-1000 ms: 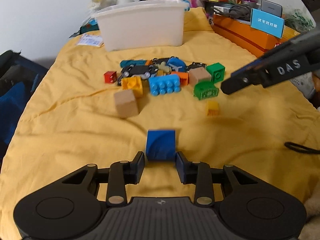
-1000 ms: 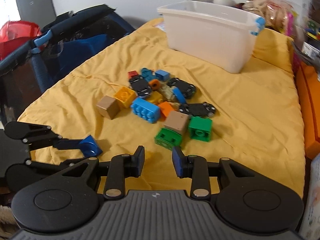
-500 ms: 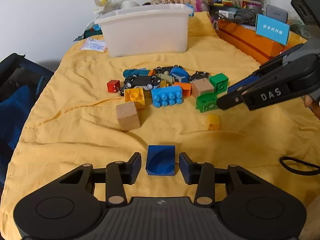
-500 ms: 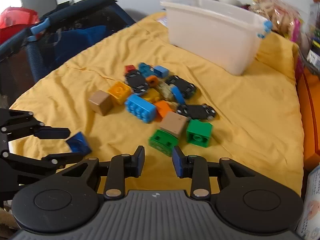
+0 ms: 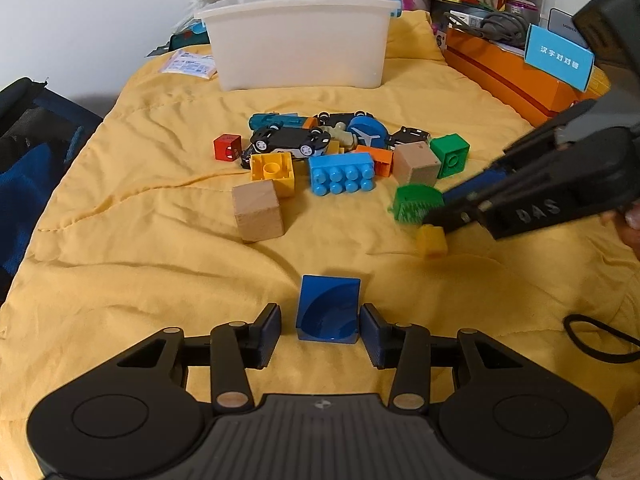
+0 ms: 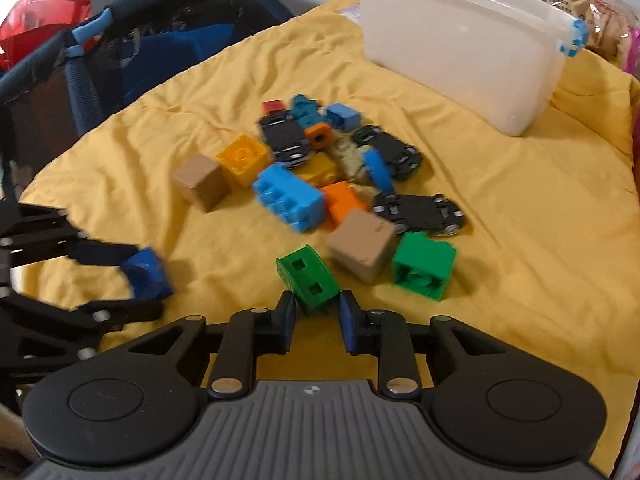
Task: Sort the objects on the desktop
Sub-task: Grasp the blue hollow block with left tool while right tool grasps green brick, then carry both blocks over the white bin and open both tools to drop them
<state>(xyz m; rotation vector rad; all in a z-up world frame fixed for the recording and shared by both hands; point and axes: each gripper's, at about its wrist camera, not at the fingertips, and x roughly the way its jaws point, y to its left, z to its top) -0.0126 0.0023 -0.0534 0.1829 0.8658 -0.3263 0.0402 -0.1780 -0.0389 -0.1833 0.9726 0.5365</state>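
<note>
Both tools share one build. The left gripper (image 5: pixel 320 326) has a black body with a ribbed grey centre panel bearing a small round emblem, a shallow round disc moulded into each shoulder, and black linkage arms pinned with brass-coloured rivets. Its fingers (image 5: pixel 269 326) carry dark blue textured pads. The right gripper (image 6: pixel 316 312) looks alike; seen side-on, its casing shows pale "DAS" lettering.
</note>
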